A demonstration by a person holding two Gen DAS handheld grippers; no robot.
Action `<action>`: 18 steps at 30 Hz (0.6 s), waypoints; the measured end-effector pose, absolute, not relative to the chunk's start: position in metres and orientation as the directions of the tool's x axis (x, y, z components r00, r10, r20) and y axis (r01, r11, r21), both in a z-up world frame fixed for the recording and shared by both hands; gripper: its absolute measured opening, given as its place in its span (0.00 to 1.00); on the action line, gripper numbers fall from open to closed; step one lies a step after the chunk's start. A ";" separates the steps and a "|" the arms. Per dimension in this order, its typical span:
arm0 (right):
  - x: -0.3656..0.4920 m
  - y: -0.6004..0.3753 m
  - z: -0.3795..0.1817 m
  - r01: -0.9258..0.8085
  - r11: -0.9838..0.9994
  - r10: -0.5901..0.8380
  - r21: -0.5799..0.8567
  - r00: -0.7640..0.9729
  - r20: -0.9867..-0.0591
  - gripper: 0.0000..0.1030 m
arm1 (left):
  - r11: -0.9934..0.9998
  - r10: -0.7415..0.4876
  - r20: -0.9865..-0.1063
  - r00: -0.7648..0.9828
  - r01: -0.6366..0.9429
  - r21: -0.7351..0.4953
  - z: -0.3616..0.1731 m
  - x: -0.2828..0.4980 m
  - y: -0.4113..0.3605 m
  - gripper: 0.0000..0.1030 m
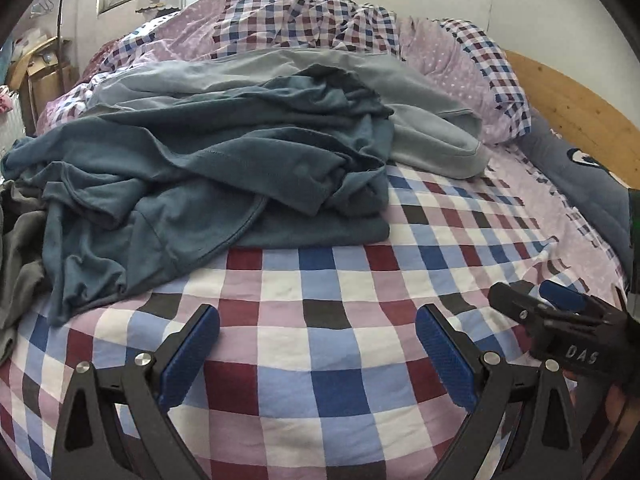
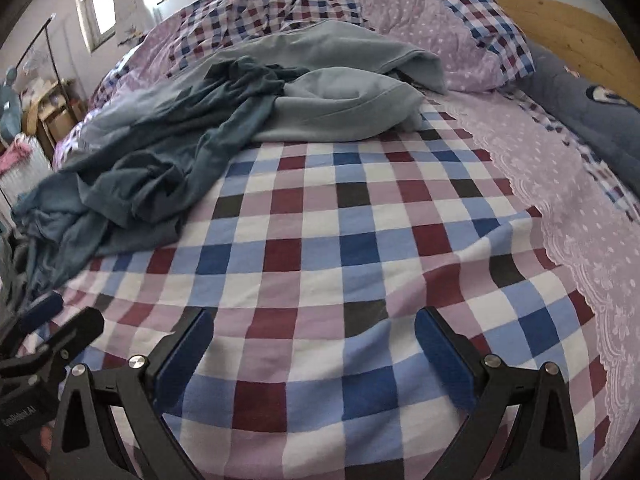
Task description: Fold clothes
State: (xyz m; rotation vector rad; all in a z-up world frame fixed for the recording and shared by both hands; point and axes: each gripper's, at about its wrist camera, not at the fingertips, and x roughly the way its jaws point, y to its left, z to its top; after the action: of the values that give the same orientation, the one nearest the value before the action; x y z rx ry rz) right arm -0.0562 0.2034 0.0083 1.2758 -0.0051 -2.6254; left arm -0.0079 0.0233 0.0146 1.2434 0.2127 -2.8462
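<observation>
A crumpled dark teal garment (image 1: 192, 176) lies on the checked bedsheet (image 1: 320, 320), ahead and to the left of my left gripper (image 1: 318, 340), which is open and empty over the sheet. A pale grey-blue garment (image 1: 420, 120) lies behind and partly under it. In the right wrist view the teal garment (image 2: 152, 176) is at the far left and the pale garment (image 2: 340, 100) lies beyond it. My right gripper (image 2: 314, 344) is open and empty above the bare sheet (image 2: 340, 248). It also shows in the left wrist view (image 1: 536, 304) at the right.
A rumpled checked and lilac duvet (image 1: 300, 24) is piled at the back. A dark blue pillow (image 1: 580, 184) lies by the wooden headboard (image 1: 580, 108) on the right. A grey cloth (image 1: 16, 240) sits at the left edge. Shelves (image 2: 52, 116) stand beside the bed.
</observation>
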 end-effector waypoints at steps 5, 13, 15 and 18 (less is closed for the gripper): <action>-0.057 0.196 0.003 0.201 -0.978 -0.167 0.056 -0.597 -0.784 1.00 | -0.990 -0.017 -0.746 -0.666 0.116 -0.080 0.008 -0.010 0.021 0.97; -0.055 0.191 0.000 0.197 -0.980 -0.137 0.018 -0.608 -0.782 1.00 | -0.991 -0.063 -0.760 -0.647 0.127 -0.027 0.000 -0.015 0.026 0.99; -0.055 0.191 0.000 0.196 -0.980 -0.135 0.017 -0.609 -0.782 1.00 | -0.991 -0.063 -0.762 -0.645 0.128 -0.026 -0.002 -0.015 0.026 1.00; -0.055 0.191 -0.001 0.195 -0.981 -0.132 0.014 -0.611 -0.781 1.00 | -0.991 -0.070 -0.763 -0.642 0.129 -0.017 -0.004 -0.016 0.027 1.00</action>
State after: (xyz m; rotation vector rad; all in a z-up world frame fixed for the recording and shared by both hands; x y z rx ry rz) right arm -0.0553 0.1907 -0.0008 1.2827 0.1077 -2.6640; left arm -0.0161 0.0274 -0.0037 1.2733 0.1065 -2.7488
